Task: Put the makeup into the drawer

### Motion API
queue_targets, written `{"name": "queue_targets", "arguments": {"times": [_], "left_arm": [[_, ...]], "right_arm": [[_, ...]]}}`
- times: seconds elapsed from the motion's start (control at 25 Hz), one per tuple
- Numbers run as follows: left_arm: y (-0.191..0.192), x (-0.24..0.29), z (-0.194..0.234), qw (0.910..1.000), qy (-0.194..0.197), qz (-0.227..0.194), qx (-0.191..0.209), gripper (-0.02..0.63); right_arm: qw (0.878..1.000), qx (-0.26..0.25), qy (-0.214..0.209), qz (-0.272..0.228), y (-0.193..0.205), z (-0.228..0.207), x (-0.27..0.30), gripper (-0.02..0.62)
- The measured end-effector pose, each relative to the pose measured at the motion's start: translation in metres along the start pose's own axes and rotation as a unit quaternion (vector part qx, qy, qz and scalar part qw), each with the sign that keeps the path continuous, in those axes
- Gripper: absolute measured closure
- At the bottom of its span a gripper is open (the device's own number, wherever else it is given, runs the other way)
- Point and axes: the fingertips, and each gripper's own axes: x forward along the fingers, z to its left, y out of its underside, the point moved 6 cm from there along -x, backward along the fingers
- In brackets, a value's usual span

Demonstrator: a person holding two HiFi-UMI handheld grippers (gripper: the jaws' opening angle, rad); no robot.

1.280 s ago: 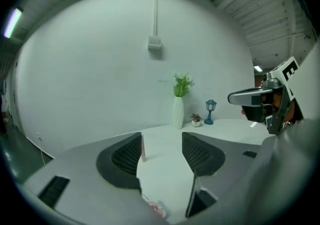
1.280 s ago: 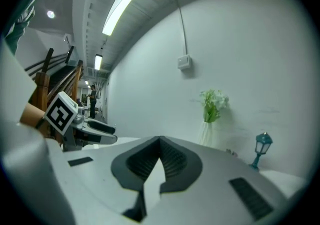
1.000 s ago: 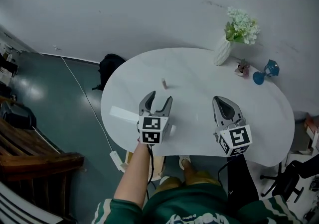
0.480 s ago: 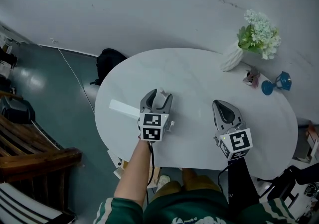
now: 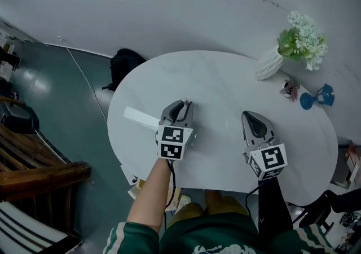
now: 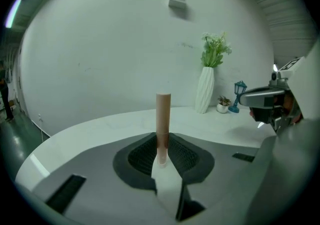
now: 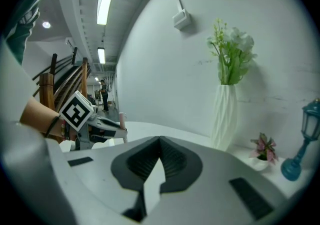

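Here, the left tool (image 5: 181,105) sits low over the near left part of the white oval bench (image 5: 225,78), with the makeup tube (image 6: 163,119) standing upright between its two ribbed pads. In the left gripper view the pads are closing and already press on the lower end of the tube from both sides. The tan upper part of the tube rises well clear above them, and its foot appears to rest on the bench top. From the head view only the pale top of the tube (image 5: 184,101) peeks out at the tips of that tool.

The right tool (image 5: 251,116) is held over the near right part of the bench, well apart from the tube. Its jaws are drawn together with nothing between them, as the right gripper view shows.

A flat white strip (image 5: 141,117) lies on the bench just left of the left tool. At the far right end stand a ribbed white vase (image 5: 269,65) of flowers, a small potted plant (image 5: 291,87) and a blue lamp ornament (image 5: 321,96).
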Motion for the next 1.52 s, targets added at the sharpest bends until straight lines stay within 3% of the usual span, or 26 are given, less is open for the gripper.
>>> {"name": "queue_targets", "arguments": {"times": [0.08, 0.32, 0.64, 1.04, 1.52], "left_arm": [[-0.01, -0.014, -0.001, 0.9999, 0.007, -0.009, -0.003, 0.538], [-0.044, -0.076, -0.005, 0.9979, -0.017, -0.05, 0.038, 0.539], [-0.062, -0.18, -0.018, 0.9958, -0.033, -0.077, 0.036, 0.538], [-0.038, -0.301, -0.028, 0.9938, -0.058, -0.089, 0.032, 0.538], [0.011, -0.406, 0.005, 0.9887, -0.119, -0.088, 0.019, 0.538]], "right_arm": [[1.0, -0.001, -0.005, -0.006, -0.006, 0.007, 0.001, 0.592], [0.999, -0.013, -0.012, -0.039, -0.036, 0.035, -0.01, 0.592], [0.997, -0.028, -0.009, -0.077, -0.066, 0.094, -0.065, 0.591], [0.99, -0.052, -0.038, -0.123, -0.099, 0.179, -0.117, 0.591], [0.983, -0.064, -0.101, -0.138, -0.099, 0.282, -0.122, 0.591]]}}
